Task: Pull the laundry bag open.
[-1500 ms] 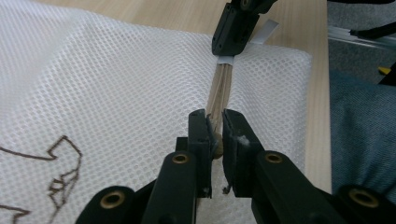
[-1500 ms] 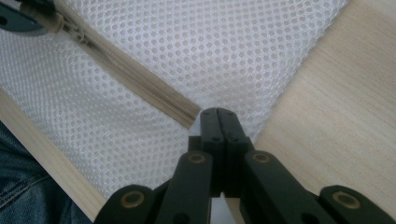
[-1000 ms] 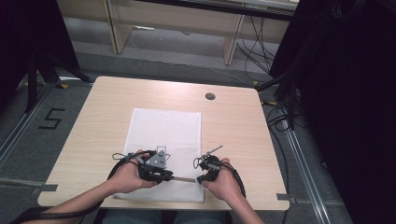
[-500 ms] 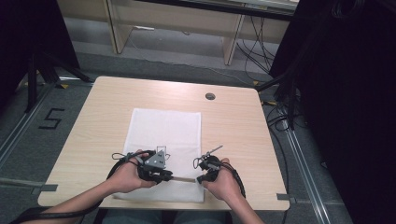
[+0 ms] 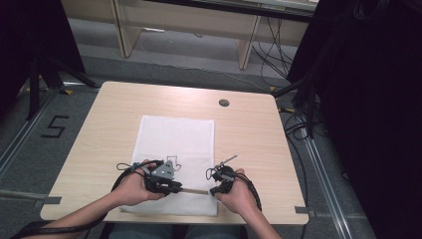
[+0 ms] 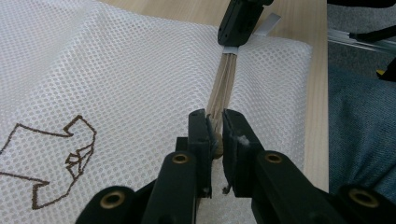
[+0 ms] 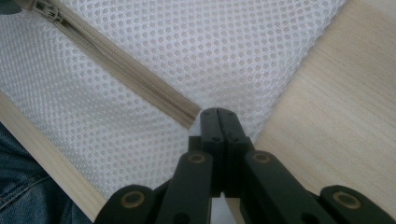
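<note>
A white mesh bag (image 5: 176, 144) lies flat on the wooden table (image 5: 119, 114). Its beige zipper (image 6: 224, 79) runs along the near edge between the two grippers. My left gripper (image 6: 215, 114) is shut on the small beige zipper pull (image 6: 216, 140); in the high view it sits at the bag's near edge (image 5: 171, 186). My right gripper (image 7: 218, 112) is shut on the bag's fabric right at the zipper's end (image 7: 189, 117), and its black jaws (image 6: 236, 28) face me at the far end of the zipper in the left gripper view. The zipper teeth look closed along the stretch that shows.
A brown outline drawing (image 6: 51, 158) marks the bag's mesh. A round cable hole (image 5: 224, 102) sits in the table's far right part. The table's near edge runs just below both hands, with the person's blue trousers (image 6: 359, 140) beyond it.
</note>
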`<state>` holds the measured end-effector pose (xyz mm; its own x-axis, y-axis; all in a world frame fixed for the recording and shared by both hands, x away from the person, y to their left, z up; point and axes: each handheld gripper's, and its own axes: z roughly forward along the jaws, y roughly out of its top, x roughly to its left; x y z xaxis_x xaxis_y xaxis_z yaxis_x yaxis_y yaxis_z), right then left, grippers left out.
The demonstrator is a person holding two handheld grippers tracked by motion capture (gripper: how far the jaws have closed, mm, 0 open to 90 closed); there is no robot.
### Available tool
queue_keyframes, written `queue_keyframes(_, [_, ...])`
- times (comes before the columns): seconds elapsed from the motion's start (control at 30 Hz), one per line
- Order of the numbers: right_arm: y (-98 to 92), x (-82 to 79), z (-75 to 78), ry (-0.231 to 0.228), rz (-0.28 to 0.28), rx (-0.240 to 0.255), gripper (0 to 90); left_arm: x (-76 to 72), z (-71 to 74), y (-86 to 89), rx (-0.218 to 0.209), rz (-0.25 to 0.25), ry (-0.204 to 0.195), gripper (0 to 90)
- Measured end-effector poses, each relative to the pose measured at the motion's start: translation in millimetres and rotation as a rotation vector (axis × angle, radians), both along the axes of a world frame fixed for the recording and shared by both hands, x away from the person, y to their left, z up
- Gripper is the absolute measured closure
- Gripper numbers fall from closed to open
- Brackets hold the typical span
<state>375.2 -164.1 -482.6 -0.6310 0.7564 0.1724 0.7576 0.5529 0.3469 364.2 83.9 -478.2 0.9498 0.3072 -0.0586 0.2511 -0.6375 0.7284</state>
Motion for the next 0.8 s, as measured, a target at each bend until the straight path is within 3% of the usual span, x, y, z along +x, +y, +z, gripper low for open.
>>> queue_keyframes(0.1, [-0.3, 0.1, 0.1, 0.001, 0.003, 0.003, 90.0, 1.5, 0.4, 1.2, 0.018, -0.011, -0.007, 81.9])
queue_keyframes(0.2, [-0.4, 0.2, 0.0, 0.001, 0.004, 0.003, 90.0, 1.3, -0.2, 1.5, -0.01, 0.002, 0.013, 81.9])
queue_keyframes(0.27, [-0.1, 0.1, 0.0, 0.0, 0.001, 0.0, 90.0, 2.1, 0.7, 2.2, 0.013, -0.01, -0.002, 81.9])
queue_keyframes(0.3, [-0.2, 0.1, 0.0, 0.001, 0.003, 0.001, 90.0, 1.0, 0.0, 1.5, -0.005, -0.001, 0.008, 81.9])
queue_keyframes(0.4, [-0.1, 0.0, -0.2, -0.002, 0.0, 0.001, 90.0, 1.6, 1.0, 2.6, 0.017, -0.011, -0.008, 81.9])
queue_keyframes(0.8, [-0.1, -0.1, 0.0, 0.0, 0.002, 0.001, 90.0, 1.9, 0.6, 5.8, -0.002, -0.005, 0.009, 81.9])
